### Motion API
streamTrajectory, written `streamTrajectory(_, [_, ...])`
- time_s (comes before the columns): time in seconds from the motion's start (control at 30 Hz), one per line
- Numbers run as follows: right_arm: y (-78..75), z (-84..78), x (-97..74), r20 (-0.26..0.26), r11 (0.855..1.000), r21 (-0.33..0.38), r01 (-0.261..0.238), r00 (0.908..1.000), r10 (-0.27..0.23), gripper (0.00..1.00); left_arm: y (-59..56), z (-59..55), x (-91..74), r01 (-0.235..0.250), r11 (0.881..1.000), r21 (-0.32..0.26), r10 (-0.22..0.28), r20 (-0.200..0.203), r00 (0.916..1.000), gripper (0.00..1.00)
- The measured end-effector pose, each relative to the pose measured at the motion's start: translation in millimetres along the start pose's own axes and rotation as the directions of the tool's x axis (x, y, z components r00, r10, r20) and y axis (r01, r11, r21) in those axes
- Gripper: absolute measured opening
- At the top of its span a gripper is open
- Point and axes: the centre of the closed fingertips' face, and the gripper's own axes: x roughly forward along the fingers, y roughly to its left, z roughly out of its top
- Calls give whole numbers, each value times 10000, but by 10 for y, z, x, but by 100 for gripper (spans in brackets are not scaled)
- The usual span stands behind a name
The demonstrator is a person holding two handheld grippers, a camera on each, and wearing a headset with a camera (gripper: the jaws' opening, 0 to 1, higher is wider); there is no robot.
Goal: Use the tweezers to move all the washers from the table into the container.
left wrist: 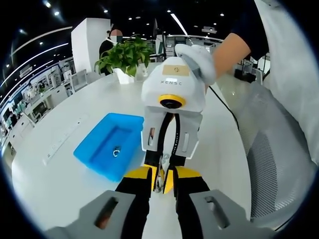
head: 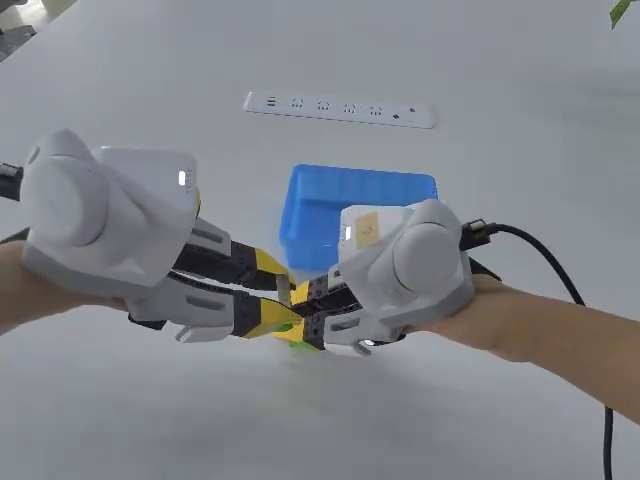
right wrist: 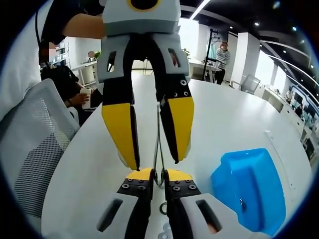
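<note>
In the head view my left gripper [head: 283, 298] and right gripper [head: 300, 318] meet tip to tip in front of the blue container [head: 360, 200]. In the right gripper view my right gripper [right wrist: 158, 175] is shut on the thin metal tweezers [right wrist: 158, 144]. The left gripper [right wrist: 153, 162] comes in from above, its yellow fingers [right wrist: 122, 129] open on either side of the tweezers. The tweezers [left wrist: 159, 181] also stand between my left gripper's [left wrist: 162, 174] jaws. Washers [right wrist: 163, 208] lie on the table under the right jaws. One washer [left wrist: 116, 152] lies in the container [left wrist: 94, 149].
A white power strip [head: 340, 108] lies on the table beyond the container. A potted plant [left wrist: 127, 57] stands at the table's far end. A grey mesh chair [right wrist: 35, 149] stands beside the table, and people are in the background.
</note>
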Motion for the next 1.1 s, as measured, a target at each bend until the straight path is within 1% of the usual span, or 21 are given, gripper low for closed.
streamTrajectory(0.1, [10, 18, -19, 27, 10000, 16, 43, 10000, -43, 9, 32, -4, -35, -151, 9996, -221, 151, 25, 9999, 24])
streamTrajectory(0.17, [14, 26, -56, 58, 9999, 104, 113, 9999, -113, 9, 20, 8, -66, -122, 9987, -490, 128, 135, 9998, 25])
streamTrajectory(0.23, [17, 31, -103, 89, 9998, 128, 158, 9998, -159, 9, -26, 87, -93, 25, 9954, -954, 33, 610, 9981, 28])
streamTrajectory(0.33, [31, 55, -196, 177, 9996, 220, 172, 9997, -175, 9, -26, 65, -122, -154, 9955, -938, 200, 487, 9986, 31])
streamTrajectory(0.4, [29, 53, -263, 137, 9996, 163, 233, 9996, -235, 9, -34, 61, -138, -280, 9926, -1180, 351, 590, 9976, 37])
streamTrajectory(0.43, [25, 50, -308, 116, 9995, 180, 261, 9996, -263, 9, -73, 105, -143, -167, 9868, -1613, 326, 963, 9948, 41])
streamTrajectory(0.47, [23, 49, -340, 108, 9994, 190, 289, 9995, -291, 9, -71, 112, -151, -240, 9811, -1920, 449, 1049, 9935, 48])
streamTrajectory(0.5, [17, 50, -372, 99, 9993, 182, 337, 9994, -339, 9, -74, 108, -157, -290, 9785, -2041, 515, 1058, 9931, 54])
streamTrajectory(0.57, [3, 57, -459, 74, 9988, 214, 433, 9990, -434, 9, -96, 70, -163, -418, 9805, -1921, 600, 900, 9941, 63])
streamTrajectory(0.63, [-12, 78, -542, 116, 9982, 244, 546, 9984, -549, 9, -94, 22, -168, -656, 9820, -1769, 788, 685, 9945, 65])
streamTrajectory(0.67, [-18, 88, -575, 112, 9980, 207, 593, 9982, -595, 9, -98, 0, -172, -717, 9807, -1819, 845, 637, 9944, 66])
streamTrajectory(0.8, [-56, 182, -727, 264, 9966, 190, 797, 9964, -801, 9, -92, -18, -195, -1002, 9718, -2136, 1184, 741, 9902, 75])
streamTrajectory(0.87, [-72, 220, -790, 301, 9964, 136, 839, 9960, -843, 9, -106, -33, -201, -1041, 9692, -2231, 1225, 706, 9900, 77])
streamTrajectory(0.9, [-79, 227, -811, 264, 9963, 68, 860, 9959, -861, 9, -119, -56, -201, -1061, 9621, -2511, 1248, 595, 9904, 78])
streamTrajectory(0.93, [-105, 230, -844, 206, 9956, -86, 930, 9955, -928, 9, -129, -61, -199, -1064, 9630, -2476, 1260, 647, 9899, 81])
streamTrajectory(1.0, [-134, 246, -900, 230, 9952, -92, 969, 9950, -967, 9, -156, -79, -203, -1126, 9635, -2431, 1314, 629, 9893, 82])
streamTrajectory(1.1, [-195, 264, -979, 237, 9937, -115, 1116, 9935, -1113, 9, -175, -101, -216, -1227, 9601, -2515, 1436, 665, 9874, 85])
